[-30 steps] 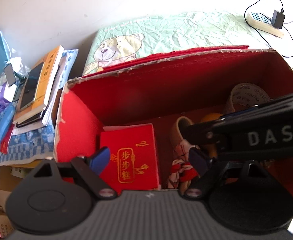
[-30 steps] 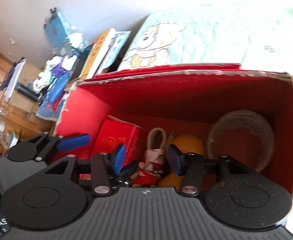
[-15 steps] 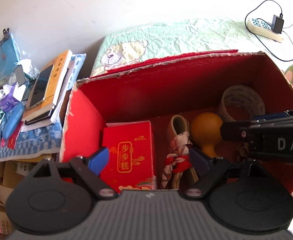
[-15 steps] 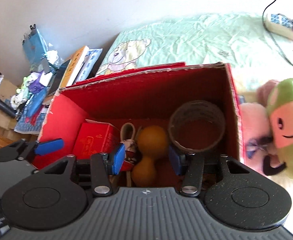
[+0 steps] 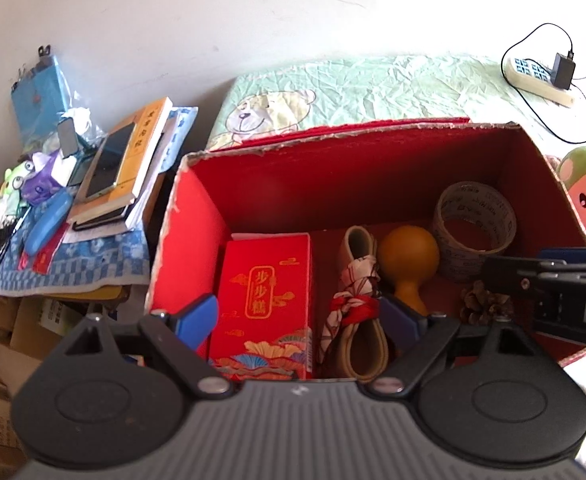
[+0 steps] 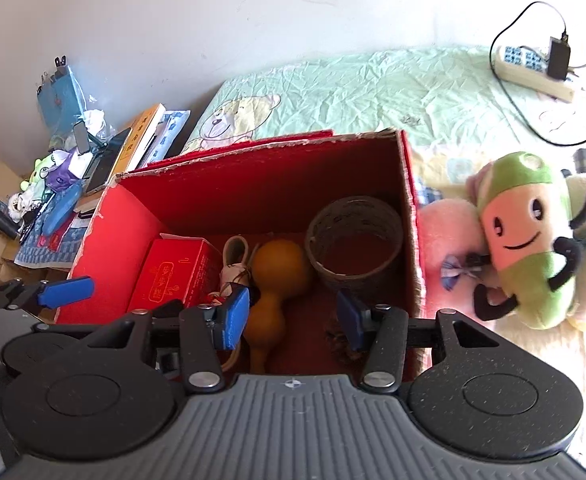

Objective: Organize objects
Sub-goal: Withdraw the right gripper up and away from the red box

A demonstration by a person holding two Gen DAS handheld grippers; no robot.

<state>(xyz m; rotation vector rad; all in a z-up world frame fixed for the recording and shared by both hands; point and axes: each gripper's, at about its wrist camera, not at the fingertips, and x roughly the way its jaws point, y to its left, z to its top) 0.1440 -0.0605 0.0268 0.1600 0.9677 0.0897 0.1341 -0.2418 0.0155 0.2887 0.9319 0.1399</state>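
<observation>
The plush toy (image 6: 525, 240), green and pink with a smiling face, is lying on the bed (image 6: 373, 92) just outside the right wall of the red box (image 6: 411, 216), leaning against a pink plush (image 6: 449, 236) that is touching that wall. Judged as the next thing to be organized, it is lying up and to the right of the right tool (image 6: 293, 316), with its long axis tilted from upper left to lower right in that view. The right tool is the nearer one; the left tool (image 5: 297, 316) is hanging over the left half of the box, and from there only the toy's head is showing past the box's far right corner.

Inside the box, from right to left, are sitting a roll of tape (image 6: 355, 236), a pine cone (image 5: 481, 304), a gourd (image 6: 273, 280), a cloth-wrapped band (image 5: 357, 300) and a red carton (image 5: 265, 300).

The right tool's blue pads are standing partly apart with nothing between them; the gourd is lying below them, untouched. The left tool's pads are standing wide apart, also empty.

Against the earlier frames, both tools are sitting higher and further back from the box: its contents are appearing smaller, and the right view has swung rightward, bringing the plush toy and the power strip (image 6: 533, 68) into sight. The right tool's bar, which was crossing the box in the left view, is now showing only at that view's right edge.
</observation>
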